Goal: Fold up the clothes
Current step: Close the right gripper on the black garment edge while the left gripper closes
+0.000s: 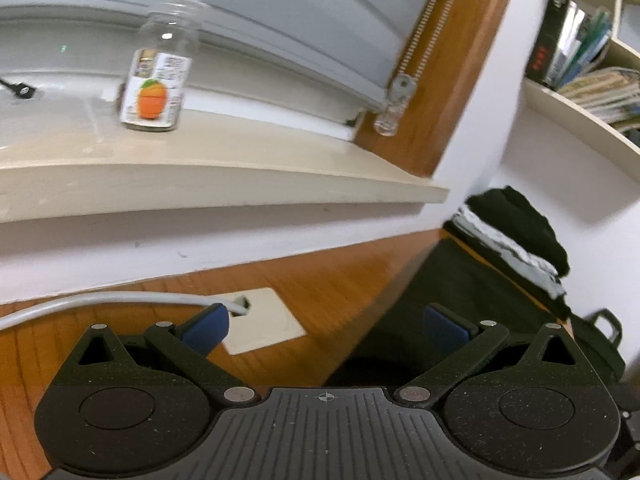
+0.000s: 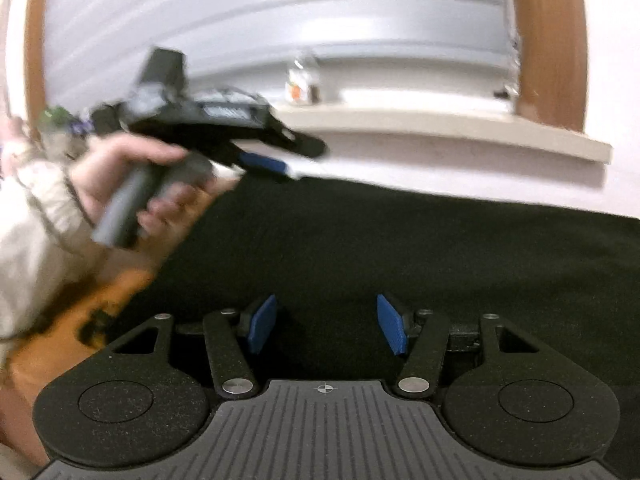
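Left to right, left wrist view: clear glass jar with an orange-fruit label (image 1: 156,80) stands on the pale cream window sill (image 1: 224,176). Label text is too blurred to read. A grey cable (image 1: 120,300) runs into a cream plate set in the wooden table top (image 1: 332,280). Left gripper (image 1: 326,326) hangs over the table edge with its jaws wide apart and nothing between the blue pads. To its right a dark, near-black cloth garment (image 1: 472,296) lies spread flat on the table, and at the far end sits a folded stack of black and grey-white clothes (image 1: 520,236). On the cream bookshelf (image 1: 580,120) there is a black book spine (image 1: 554,12) with pale lettering and red marks, neither legible.

Right wrist view: a hand (image 2: 132,184) in a pale sleeve holds the left gripper at upper left, motion-blurred. Right gripper (image 2: 326,324) sits low over the dark garment (image 2: 400,248) — jaws apart, empty.

Handling, my judgement: soft, limp and light, with no stiffness, so it will sag and drape from any pinch. Not fragile — likely some grip on wood. Take it at an edge or corner, one gripper each; the edge beside the left gripper looks reachable. No brand or tag visible on it.
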`<action>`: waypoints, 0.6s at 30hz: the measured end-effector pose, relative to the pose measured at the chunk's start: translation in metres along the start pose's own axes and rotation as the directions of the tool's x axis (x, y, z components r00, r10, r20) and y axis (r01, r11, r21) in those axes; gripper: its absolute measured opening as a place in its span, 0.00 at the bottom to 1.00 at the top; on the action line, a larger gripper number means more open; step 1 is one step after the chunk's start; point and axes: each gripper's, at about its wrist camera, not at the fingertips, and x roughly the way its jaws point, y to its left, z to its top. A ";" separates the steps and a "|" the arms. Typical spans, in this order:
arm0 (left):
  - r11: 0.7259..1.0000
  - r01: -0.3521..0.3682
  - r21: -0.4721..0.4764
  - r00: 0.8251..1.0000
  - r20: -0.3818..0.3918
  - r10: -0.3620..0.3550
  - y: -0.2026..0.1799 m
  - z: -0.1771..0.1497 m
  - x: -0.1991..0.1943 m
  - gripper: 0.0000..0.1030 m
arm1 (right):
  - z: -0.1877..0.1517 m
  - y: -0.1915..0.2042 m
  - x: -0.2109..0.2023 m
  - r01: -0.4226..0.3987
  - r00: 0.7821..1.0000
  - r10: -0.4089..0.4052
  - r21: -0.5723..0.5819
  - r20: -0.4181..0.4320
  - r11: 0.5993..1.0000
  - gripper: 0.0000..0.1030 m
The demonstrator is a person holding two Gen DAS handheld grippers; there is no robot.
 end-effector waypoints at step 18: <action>0.999 -0.009 -0.031 0.999 -0.039 0.008 0.005 -0.007 0.009 1.00 | -0.003 0.032 -0.015 -0.078 0.996 0.072 -0.112 -0.060 0.991 0.54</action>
